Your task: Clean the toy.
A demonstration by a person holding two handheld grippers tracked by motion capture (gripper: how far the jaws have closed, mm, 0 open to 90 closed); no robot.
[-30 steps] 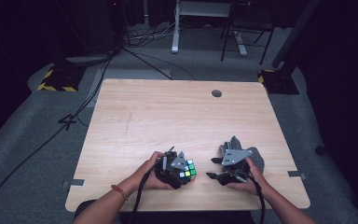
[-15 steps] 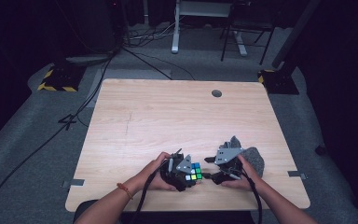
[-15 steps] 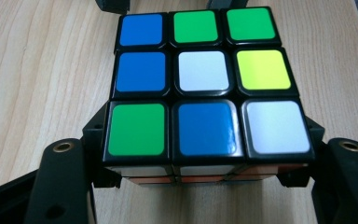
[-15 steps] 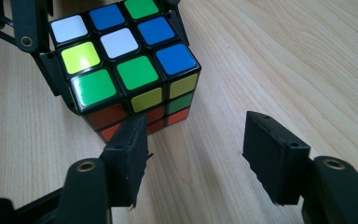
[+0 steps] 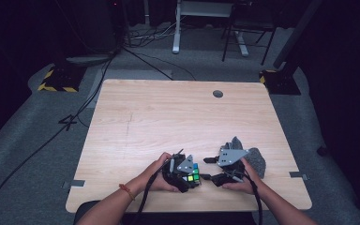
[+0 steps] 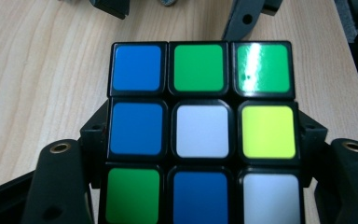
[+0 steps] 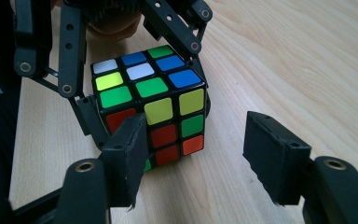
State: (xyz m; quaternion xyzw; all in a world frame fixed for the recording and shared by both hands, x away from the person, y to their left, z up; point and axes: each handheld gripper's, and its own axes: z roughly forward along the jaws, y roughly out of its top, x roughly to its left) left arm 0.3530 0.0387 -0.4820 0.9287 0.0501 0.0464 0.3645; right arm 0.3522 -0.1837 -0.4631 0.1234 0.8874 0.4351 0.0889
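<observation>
At the near table (image 5: 136, 122) edge we see the left gripper (image 5: 183, 171) clamped on a Rubik's cube (image 5: 192, 175), held just above the wood. Beside it the right gripper (image 5: 209, 168) gapes empty. Behind lies a grey cloth (image 5: 255, 159).

Left gripper (image 5: 193, 174) is clamped closed near the table's front edge, facing the spread-jawed right gripper (image 5: 208, 168).
</observation>
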